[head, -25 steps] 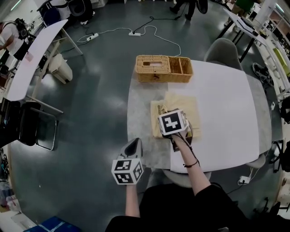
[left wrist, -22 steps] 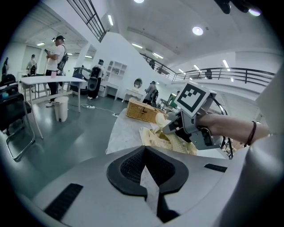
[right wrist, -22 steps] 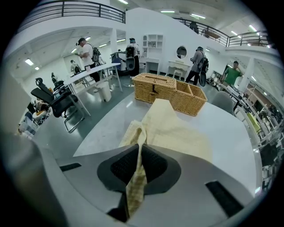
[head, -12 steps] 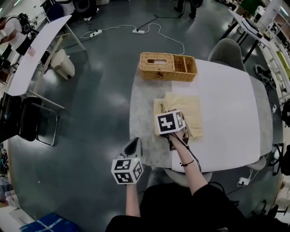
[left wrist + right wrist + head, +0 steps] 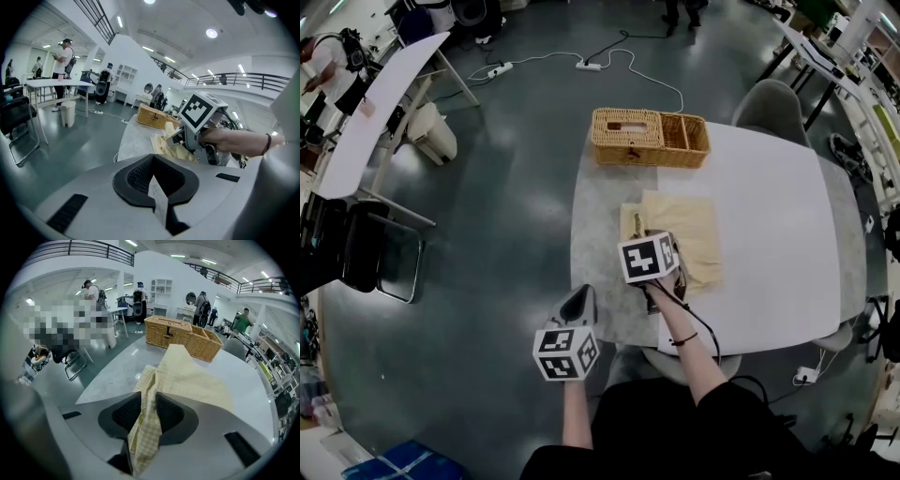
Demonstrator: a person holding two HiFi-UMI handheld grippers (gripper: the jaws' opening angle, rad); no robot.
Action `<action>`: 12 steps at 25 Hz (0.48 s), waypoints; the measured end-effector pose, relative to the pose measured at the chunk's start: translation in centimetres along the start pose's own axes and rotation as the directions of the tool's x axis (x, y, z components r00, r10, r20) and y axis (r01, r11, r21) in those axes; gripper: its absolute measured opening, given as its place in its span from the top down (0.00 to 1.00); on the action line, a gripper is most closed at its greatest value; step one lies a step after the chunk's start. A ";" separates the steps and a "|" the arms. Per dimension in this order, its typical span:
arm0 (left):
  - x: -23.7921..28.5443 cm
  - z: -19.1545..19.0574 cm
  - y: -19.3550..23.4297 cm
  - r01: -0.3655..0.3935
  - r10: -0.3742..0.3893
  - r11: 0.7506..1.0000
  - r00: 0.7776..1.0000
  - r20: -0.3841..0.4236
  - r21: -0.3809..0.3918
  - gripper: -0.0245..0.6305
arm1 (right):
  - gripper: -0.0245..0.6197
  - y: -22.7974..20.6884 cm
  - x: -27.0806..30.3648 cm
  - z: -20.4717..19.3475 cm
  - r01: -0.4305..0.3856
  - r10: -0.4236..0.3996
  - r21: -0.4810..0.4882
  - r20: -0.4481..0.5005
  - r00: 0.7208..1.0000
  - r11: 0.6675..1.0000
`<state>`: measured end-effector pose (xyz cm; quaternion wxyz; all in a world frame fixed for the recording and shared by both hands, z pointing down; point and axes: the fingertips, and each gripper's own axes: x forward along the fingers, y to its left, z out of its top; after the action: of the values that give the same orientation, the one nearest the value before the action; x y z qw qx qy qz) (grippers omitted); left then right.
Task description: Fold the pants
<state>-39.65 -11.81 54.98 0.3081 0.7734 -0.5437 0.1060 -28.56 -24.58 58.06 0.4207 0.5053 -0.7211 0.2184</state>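
Well: pants mostly folded, right claw letting go

Pants (image 5: 686,230) lie flat on the table (image 5: 769,234), near the wicker basket (image 5: 652,138). Thin, limp, light cloth that probably sags and slides, so pinch doubled edges or corners. Right gripper (image 5: 149,411) jaws have just been opening, with a pants fold loose between them. Left gripper (image 5: 153,177) is closed and empty, by the table edge.

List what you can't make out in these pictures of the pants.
- Right gripper view: jaws of the right gripper have just been opening with the pants between them; bunched cloth hides whether the pads press.
- Head view: that gripper's marker cube covers the pants' near edge.
- Right gripper view: a mosaic patch covers the left background.
- Head view: the basket's contents are too small.
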 end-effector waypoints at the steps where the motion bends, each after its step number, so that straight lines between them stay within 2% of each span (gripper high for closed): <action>1: 0.0 0.0 0.0 0.000 0.000 1.000 1.000 0.001 0.000 0.95 | 0.82 0.1 0.0 0.0 -0.005 0.005 0.002 0.005 1.000 1.000; 8: -0.1 -0.1 -0.4 0.001 -0.001 1.000 1.000 0.004 0.005 0.95 | 0.68 0.8 -0.4 0.2 -0.017 0.015 0.021 0.078 0.997 1.000; 12: -0.4 0.0 -0.6 -0.001 0.000 1.000 1.000 0.004 0.011 0.95 | 0.66 0.9 -0.9 0.4 -0.016 0.012 0.037 0.115 0.993 0.999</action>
<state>-39.28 -11.36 54.56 0.3027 0.7752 -0.5440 0.1073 -29.43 -24.04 57.25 0.3674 0.5198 -0.7434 0.2056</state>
